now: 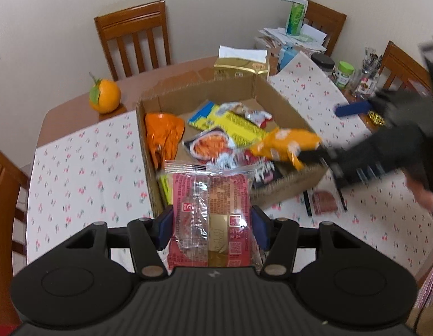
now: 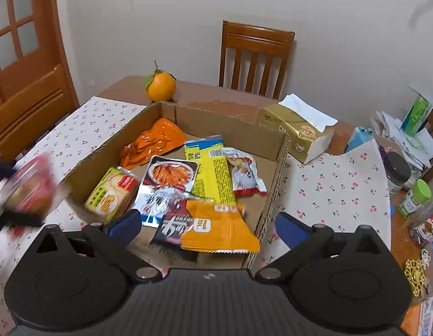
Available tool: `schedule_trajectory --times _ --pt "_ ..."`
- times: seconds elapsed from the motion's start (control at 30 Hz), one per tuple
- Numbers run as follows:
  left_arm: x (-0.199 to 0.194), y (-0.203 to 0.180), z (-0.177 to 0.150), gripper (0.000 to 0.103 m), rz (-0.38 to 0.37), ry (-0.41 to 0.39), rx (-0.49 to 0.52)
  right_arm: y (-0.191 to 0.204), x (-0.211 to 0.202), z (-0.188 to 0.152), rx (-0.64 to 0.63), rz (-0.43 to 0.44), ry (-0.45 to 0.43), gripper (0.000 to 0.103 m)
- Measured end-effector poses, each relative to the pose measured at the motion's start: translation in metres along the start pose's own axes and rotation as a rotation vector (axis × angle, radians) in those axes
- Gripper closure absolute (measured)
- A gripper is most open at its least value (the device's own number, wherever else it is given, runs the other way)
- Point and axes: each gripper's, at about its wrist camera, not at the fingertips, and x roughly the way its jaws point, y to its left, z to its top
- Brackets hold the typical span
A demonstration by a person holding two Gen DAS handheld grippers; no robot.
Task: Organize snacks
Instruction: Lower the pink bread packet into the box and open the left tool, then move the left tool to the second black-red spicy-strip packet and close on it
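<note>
My left gripper is shut on a pink snack pack in clear wrap, held just in front of the near wall of the cardboard box. In the right wrist view that pack shows blurred at the left edge. My right gripper stands wide open over the near right corner of the box. A yellow-orange packet lies in the box between and beyond its fingers, untouched by the pads. The box also holds an orange bag, a long yellow pack, a cracker pack and several other packets.
An orange fruit and a gold tissue pack sit behind the box. Jars and papers crowd the table's right end. One flat packet lies on the cherry-print cloth right of the box. Wooden chairs ring the table.
</note>
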Motion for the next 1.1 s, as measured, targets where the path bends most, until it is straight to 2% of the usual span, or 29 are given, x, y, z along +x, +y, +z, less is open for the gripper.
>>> schedule_trajectory --times 0.2,0.43,0.63,0.67,0.7,0.8,0.93,1.1 --pt "0.022 0.005 0.035 0.047 -0.013 -0.023 0.031 0.007 -0.023 -0.021 0.032 -0.021 -0.023 0.000" --pt "0.061 0.011 0.074 0.047 -0.041 -0.010 0.026 0.009 -0.032 -0.041 0.074 -0.053 -0.001 0.000" --pt "0.094 0.016 0.103 0.047 -0.026 -0.007 0.017 0.010 -0.037 -0.055 0.090 -0.089 0.020 0.000" --pt "0.100 0.017 0.108 0.047 -0.026 -0.011 0.018 0.010 -0.037 -0.057 0.094 -0.097 0.026 0.000" --pt "0.104 0.018 0.111 0.041 -0.020 -0.017 0.020 0.009 -0.038 -0.059 0.096 -0.101 0.030 0.000" --pt "0.105 0.018 0.113 0.022 0.031 -0.043 0.014 0.008 -0.039 -0.066 0.101 -0.111 0.042 0.000" --pt "0.089 0.018 0.102 0.019 0.028 -0.065 0.012 0.009 -0.039 -0.075 0.092 -0.103 0.061 0.000" --pt "0.057 0.021 0.076 0.019 0.043 -0.066 -0.008 0.005 -0.031 -0.085 0.085 -0.052 0.083 0.000"
